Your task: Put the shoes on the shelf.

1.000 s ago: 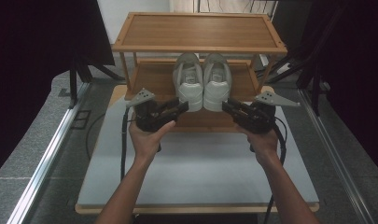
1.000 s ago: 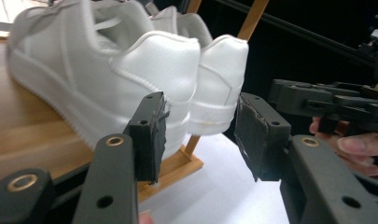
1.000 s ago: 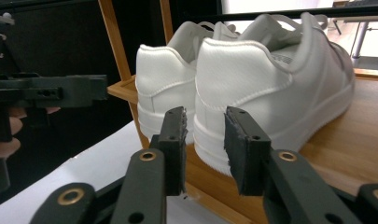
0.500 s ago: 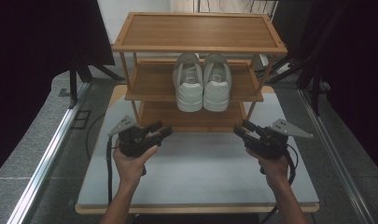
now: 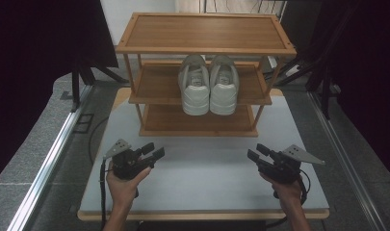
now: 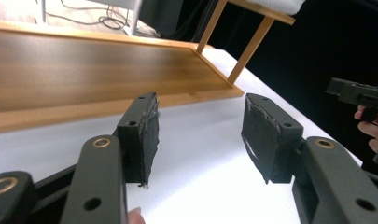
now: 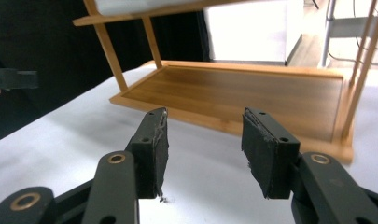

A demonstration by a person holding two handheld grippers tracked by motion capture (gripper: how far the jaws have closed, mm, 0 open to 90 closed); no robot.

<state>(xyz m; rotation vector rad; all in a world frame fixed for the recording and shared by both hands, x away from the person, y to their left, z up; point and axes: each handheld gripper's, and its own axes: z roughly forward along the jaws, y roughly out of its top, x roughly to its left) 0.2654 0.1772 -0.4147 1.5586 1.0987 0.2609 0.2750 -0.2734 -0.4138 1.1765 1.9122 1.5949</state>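
Two grippers low over the table [image 5: 202, 187], in front of the rack [image 5: 202, 48]: left gripper [image 5: 151, 153] and right gripper [image 5: 256, 153], jaws just widened, nothing between. Farther back, shoes [image 5: 209, 89] sit paired on the rack's middle shelf. Placement looks complete; next likely retreat or rest.

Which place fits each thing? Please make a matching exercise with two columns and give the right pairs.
Things:
1. pair of white shoes
2. left tongs
3. right tongs
4. top shelf

Places or states:
A. bare, nothing on it
B. on the middle shelf
C. open, above the table, left of the rack
D. open, above the table, right of the rack

Pairs: 1-B, 2-C, 3-D, 4-A
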